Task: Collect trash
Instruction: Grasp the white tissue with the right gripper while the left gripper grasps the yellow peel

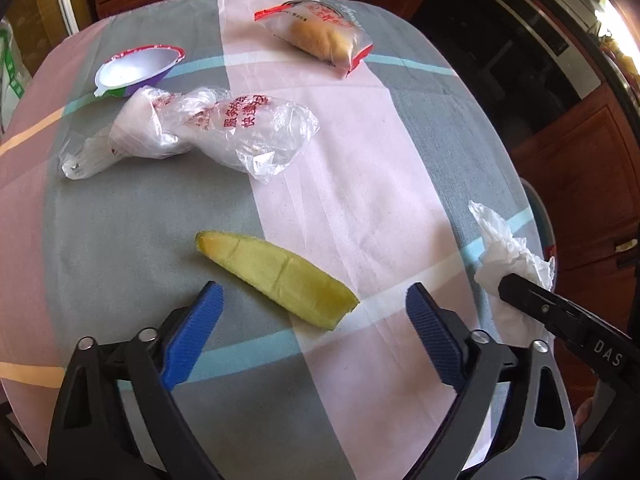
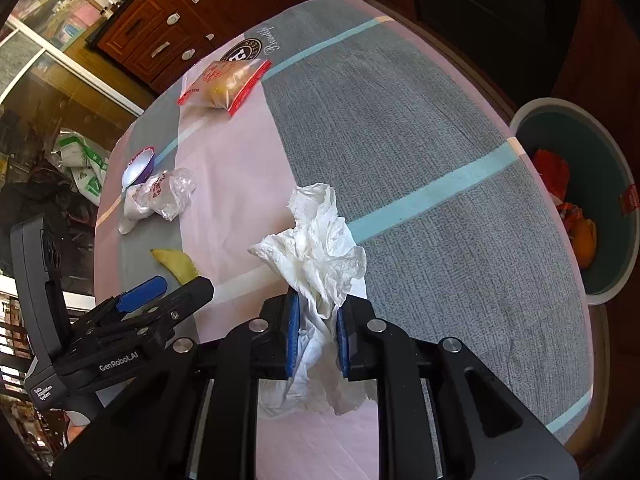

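My right gripper is shut on a crumpled white tissue, held above the table; the tissue also shows in the left wrist view. My left gripper is open, its blue pads either side of the near end of a yellow-green melon rind, which lies on the cloth. The rind shows in the right wrist view. A crumpled clear plastic bag, an empty purple-rimmed cup and a wrapped bun packet lie farther back.
The round table has a pink, grey and blue checked cloth. A teal trash bin with orange wrappers in it stands off the table's right edge. Wooden cabinets stand behind.
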